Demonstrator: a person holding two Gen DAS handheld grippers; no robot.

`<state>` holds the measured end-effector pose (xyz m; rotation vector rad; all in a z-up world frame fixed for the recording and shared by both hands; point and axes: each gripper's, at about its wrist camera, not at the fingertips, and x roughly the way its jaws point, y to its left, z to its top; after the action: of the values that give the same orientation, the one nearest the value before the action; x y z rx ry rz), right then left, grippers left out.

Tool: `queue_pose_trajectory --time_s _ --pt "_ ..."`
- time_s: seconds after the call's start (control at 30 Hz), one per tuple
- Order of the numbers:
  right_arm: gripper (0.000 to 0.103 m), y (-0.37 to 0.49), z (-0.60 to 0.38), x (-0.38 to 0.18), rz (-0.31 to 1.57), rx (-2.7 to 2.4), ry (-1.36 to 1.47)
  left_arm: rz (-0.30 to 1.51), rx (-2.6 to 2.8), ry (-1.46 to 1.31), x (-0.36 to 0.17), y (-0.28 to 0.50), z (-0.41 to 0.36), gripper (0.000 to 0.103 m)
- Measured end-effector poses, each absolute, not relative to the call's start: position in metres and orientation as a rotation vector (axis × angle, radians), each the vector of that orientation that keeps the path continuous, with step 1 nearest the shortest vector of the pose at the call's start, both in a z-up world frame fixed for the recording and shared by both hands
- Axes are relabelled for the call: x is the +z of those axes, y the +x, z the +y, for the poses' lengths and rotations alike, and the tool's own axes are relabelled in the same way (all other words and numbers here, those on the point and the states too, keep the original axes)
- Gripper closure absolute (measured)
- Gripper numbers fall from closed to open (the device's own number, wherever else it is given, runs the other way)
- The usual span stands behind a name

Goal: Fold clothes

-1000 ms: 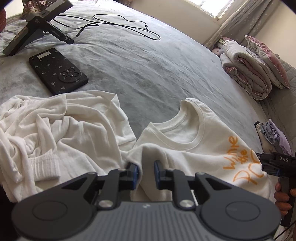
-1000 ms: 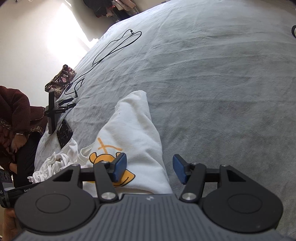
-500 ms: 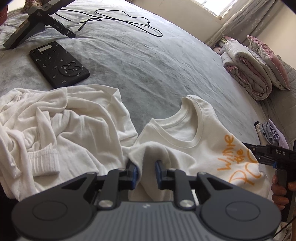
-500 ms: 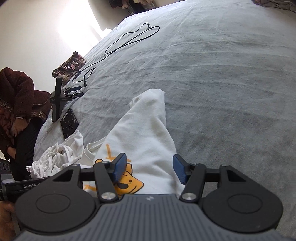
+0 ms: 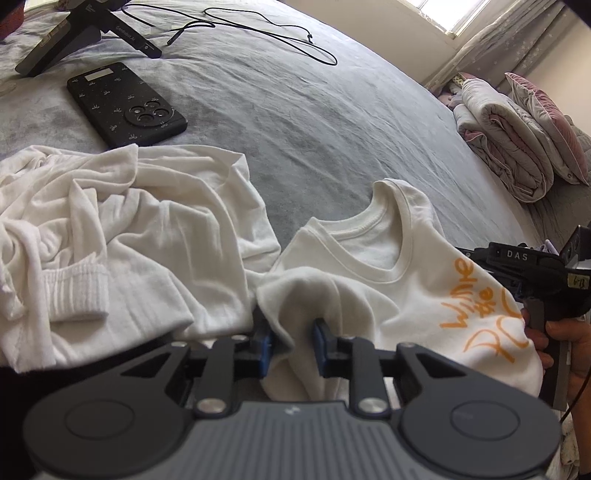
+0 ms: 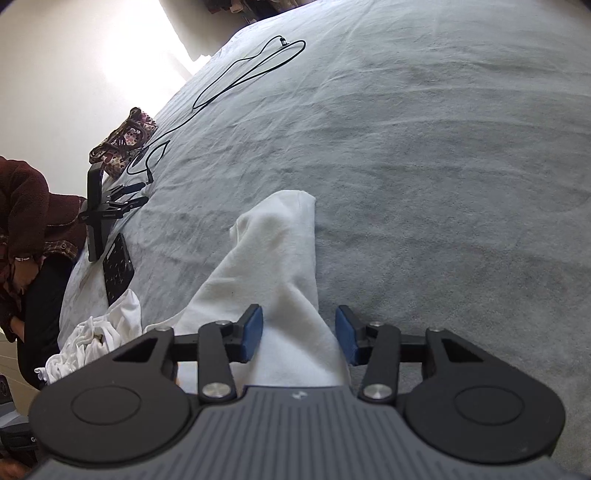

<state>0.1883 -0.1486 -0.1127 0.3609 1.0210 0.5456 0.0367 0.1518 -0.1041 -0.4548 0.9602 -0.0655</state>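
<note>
a white t-shirt [image 5: 388, 291] with orange writing lies on a big grey bed [image 5: 295, 110], near the bed's close edge. its round neck hole points toward the far side of the bed. the left gripper [image 5: 291, 345] has its two blue pads squeezed together on a bunch of the t-shirt's cloth, at the sleeve end. the cloth is pinched up into a little hump between the pads.

in the right wrist view the right gripper [image 6: 299, 334] has its pads wide apart. a long part of the t-shirt [image 6: 273, 266] runs between them, but the pads do not press on it. the cloth touches or nearly touches the left pad, and the right pad is off to the side over the grey bed. in the left wrist view this gripper [image 5: 532, 277] shows at the right edge, held by a hand [image 5: 565, 343], right beside the orange writing.

just left of the t-shirt lies a crumpled white top [image 5: 110, 229] with a ribbed cuff. it touches the t-shirt's sleeve. past it, toward the far left corner of the bed, lies a black phone [image 5: 127, 103] with its back up. farther off are a black stand [image 5: 85, 33] and a thin black cable [image 5: 266, 33]. a folded blanket [image 5: 506, 147] and a pink pillow [image 5: 550, 122] sit at the far right side of the bed.
</note>
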Motion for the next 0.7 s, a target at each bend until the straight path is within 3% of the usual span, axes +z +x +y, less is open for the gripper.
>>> queue_pose_trajectory --time_s 0.03,0.07,0.13,0.7 --pt "0.076 0.188 -0.146 -0.112 1.02 0.538 0.35 0.953 -0.057 -0.447 -0.104 0.037 0.15 0.094" --pt "0.088 0.187 -0.144 -0.111 1.017 0.522 0.332 0.945 -0.051 -0.439 -0.103 0.037 0.149 0.096" --pt "0.092 0.182 -0.146 -0.105 0.984 0.497 0.313 0.922 -0.049 -0.414 -0.097 0.038 0.145 0.097" --pt "0.093 0.116 -0.268 0.02 0.513 0.111 0.277 0.578 -0.145 -0.233 0.017 0.131 0.07 0.098"
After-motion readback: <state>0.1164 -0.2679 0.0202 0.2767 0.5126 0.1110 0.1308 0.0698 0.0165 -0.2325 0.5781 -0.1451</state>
